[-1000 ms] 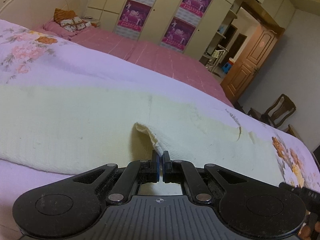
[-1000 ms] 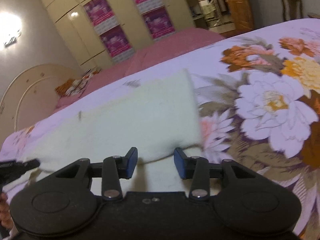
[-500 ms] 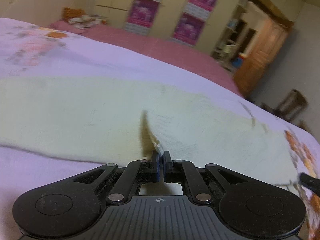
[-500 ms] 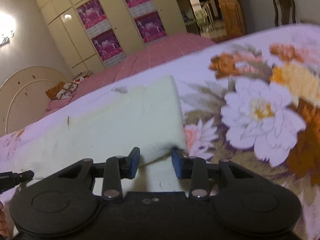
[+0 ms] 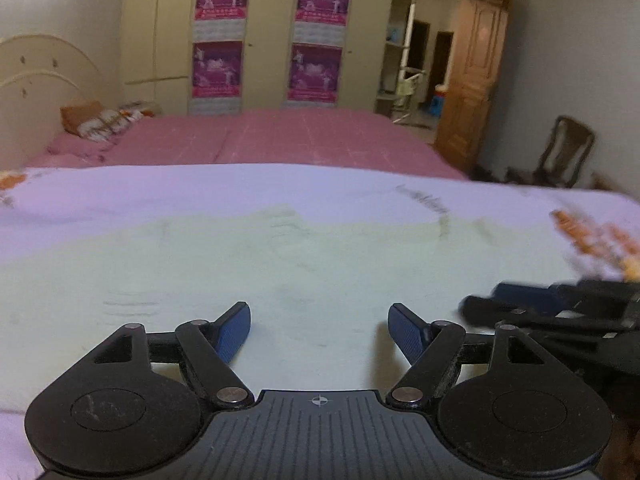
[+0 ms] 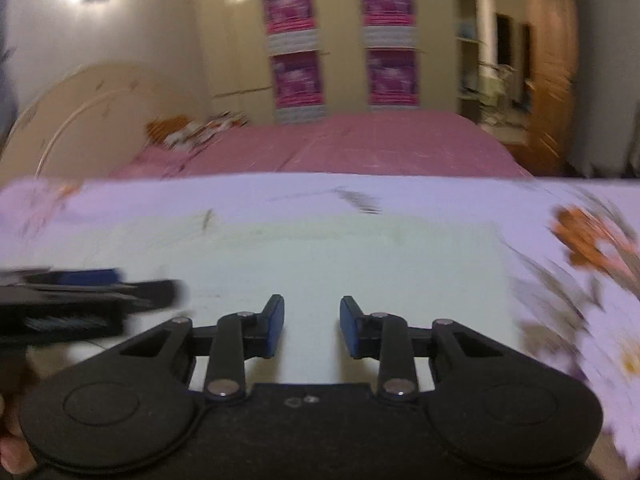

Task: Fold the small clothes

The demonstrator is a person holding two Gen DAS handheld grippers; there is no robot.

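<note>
A pale cream knitted garment (image 5: 280, 272) lies flat on the floral bedsheet; it also shows in the right wrist view (image 6: 340, 256). My left gripper (image 5: 319, 330) is open wide and empty, just above the garment's near part. My right gripper (image 6: 312, 326) is open and empty over the garment's near edge. The right gripper shows blurred at the right of the left wrist view (image 5: 560, 308). The left gripper shows blurred at the left of the right wrist view (image 6: 80, 292).
The lilac floral bedsheet (image 5: 160, 188) spreads around the garment, with orange flowers at the right (image 6: 588, 236). Behind are a pink bed (image 5: 280, 136), a wardrobe with posters (image 5: 272, 32), a wooden door (image 5: 472, 80) and a chair (image 5: 564, 152).
My left gripper let go of the garment's pinched fold and opened wide; the fold now lies flat. Both views levelled out and swung. My right gripper stayed open, a little wider.
</note>
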